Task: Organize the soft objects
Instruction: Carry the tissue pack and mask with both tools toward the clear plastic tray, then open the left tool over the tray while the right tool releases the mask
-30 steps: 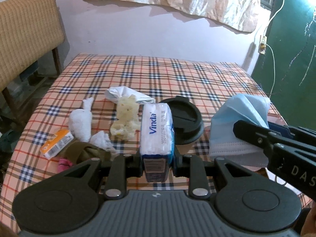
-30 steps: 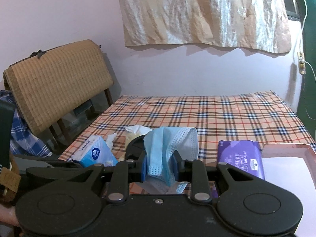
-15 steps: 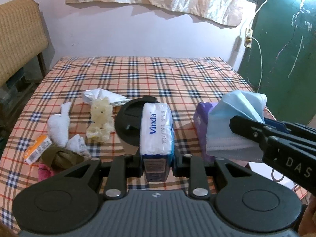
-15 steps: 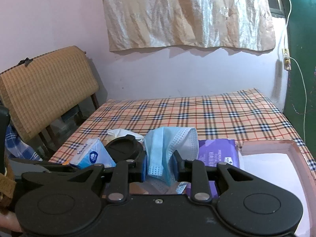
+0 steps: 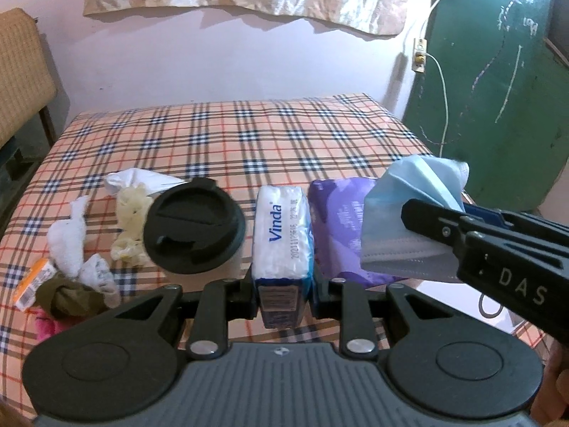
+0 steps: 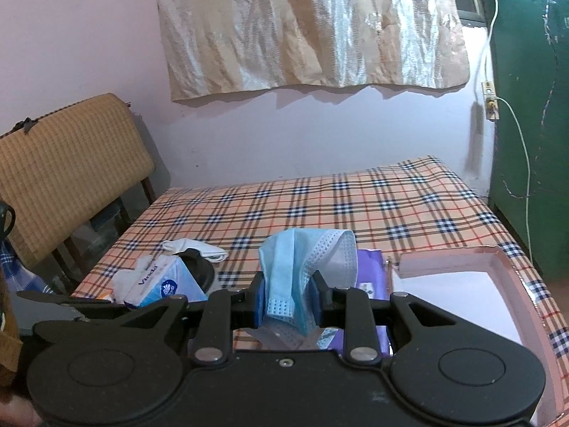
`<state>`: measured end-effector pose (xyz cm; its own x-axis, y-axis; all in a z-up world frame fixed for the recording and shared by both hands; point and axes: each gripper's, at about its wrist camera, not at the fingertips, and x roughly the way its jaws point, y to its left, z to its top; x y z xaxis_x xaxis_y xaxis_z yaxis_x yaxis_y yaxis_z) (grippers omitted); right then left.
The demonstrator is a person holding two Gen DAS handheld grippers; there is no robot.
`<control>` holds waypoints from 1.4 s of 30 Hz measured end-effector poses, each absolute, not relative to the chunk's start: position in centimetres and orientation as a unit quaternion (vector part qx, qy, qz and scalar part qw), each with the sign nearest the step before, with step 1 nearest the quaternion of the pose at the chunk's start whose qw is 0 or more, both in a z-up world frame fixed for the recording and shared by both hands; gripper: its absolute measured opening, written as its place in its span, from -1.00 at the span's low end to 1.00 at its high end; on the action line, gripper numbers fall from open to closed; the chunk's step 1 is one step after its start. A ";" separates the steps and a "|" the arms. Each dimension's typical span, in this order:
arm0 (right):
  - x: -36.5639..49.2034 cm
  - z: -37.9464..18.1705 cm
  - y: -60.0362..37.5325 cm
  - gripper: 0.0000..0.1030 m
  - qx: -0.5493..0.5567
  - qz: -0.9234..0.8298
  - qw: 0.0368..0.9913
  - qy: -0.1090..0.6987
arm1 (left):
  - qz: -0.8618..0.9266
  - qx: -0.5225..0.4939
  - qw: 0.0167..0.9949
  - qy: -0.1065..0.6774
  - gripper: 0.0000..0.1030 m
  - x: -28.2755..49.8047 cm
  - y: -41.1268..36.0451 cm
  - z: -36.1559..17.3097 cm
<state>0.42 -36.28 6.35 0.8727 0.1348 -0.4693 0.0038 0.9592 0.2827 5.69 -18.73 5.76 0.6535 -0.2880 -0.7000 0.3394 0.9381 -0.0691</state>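
My left gripper [image 5: 283,293] is shut on a white and blue Vinda tissue pack [image 5: 282,238], held above the plaid table. The pack also shows in the right wrist view [image 6: 156,283]. My right gripper [image 6: 288,302] is shut on a blue face mask [image 6: 302,259]; the mask also shows at the right of the left wrist view [image 5: 409,210]. A purple wipes pack [image 5: 334,220] lies under the mask, next to a pink tray [image 6: 498,259] with a white floor.
A black round lid [image 5: 193,227], white cloths [image 5: 69,231], a yellowish glove [image 5: 129,210], an olive sock [image 5: 71,297] and an orange packet [image 5: 32,283] lie at the table's left. A woven chair [image 6: 67,167] stands left; a green door [image 5: 498,82] stands right.
Both grippers have moved right with their loads. The purple pack and the tray came into fuller view; the lid and the cloths slid left in the left wrist view.
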 end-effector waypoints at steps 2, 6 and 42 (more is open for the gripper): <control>0.4 6.2 -36.8 -0.39 0.140 0.029 0.958 0.250 | -0.177 0.036 0.908 0.379 -0.47 5.7 -19.2 5.7; 0.3 5.9 -38.1 -0.39 0.144 0.017 0.957 0.250 | -0.190 0.041 0.905 0.379 -0.47 5.9 -20.3 5.7; 6.9 -0.3 -52.6 -0.32 0.147 -0.090 0.931 0.322 | -0.295 0.040 0.865 0.405 -0.40 12.0 -34.5 1.8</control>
<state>6.91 -52.57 -0.35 0.7770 -0.0732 -0.6252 0.2620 0.9407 0.2155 12.00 -34.49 1.81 0.4982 -0.4767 -0.7242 0.5420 0.8232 -0.1690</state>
